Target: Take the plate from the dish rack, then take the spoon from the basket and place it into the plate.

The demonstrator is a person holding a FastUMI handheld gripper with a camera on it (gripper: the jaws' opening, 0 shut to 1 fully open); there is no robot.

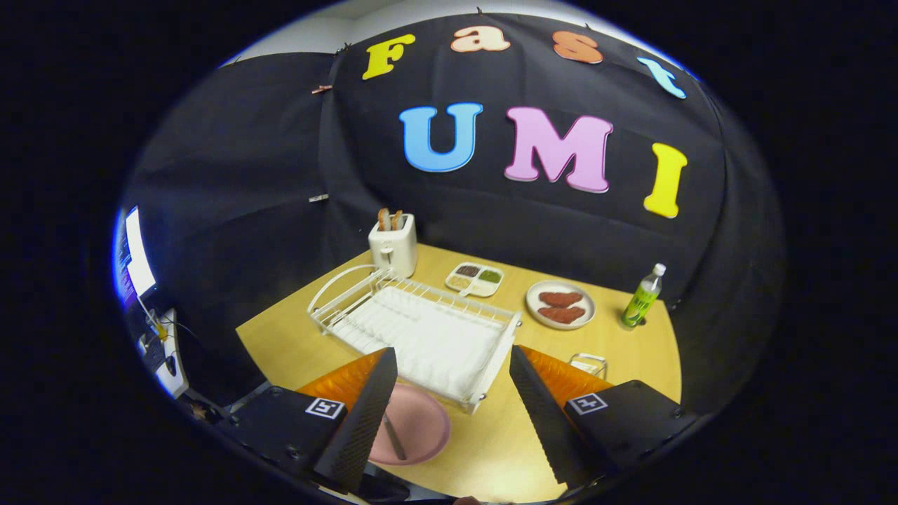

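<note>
A pink plate (pixel 419 426) lies flat on the wooden table just in front of the white dish rack (pixel 421 333), close beside the left finger. A slim spoon (pixel 394 436) rests on the plate, its handle pointing toward me. My gripper (pixel 449 414) hovers above the table's near edge, open, with nothing between its fingers. The rack's tray holds no dishes. A small wire basket (pixel 588 364) peeks out just beyond the right finger.
A white toaster (pixel 393 245) with bread stands behind the rack. Further back sit a divided dish (pixel 475 279) of seasonings, a plate of meat (pixel 560 304) and a green bottle (pixel 641 297). A monitor and cables (pixel 140 280) are off the table's left.
</note>
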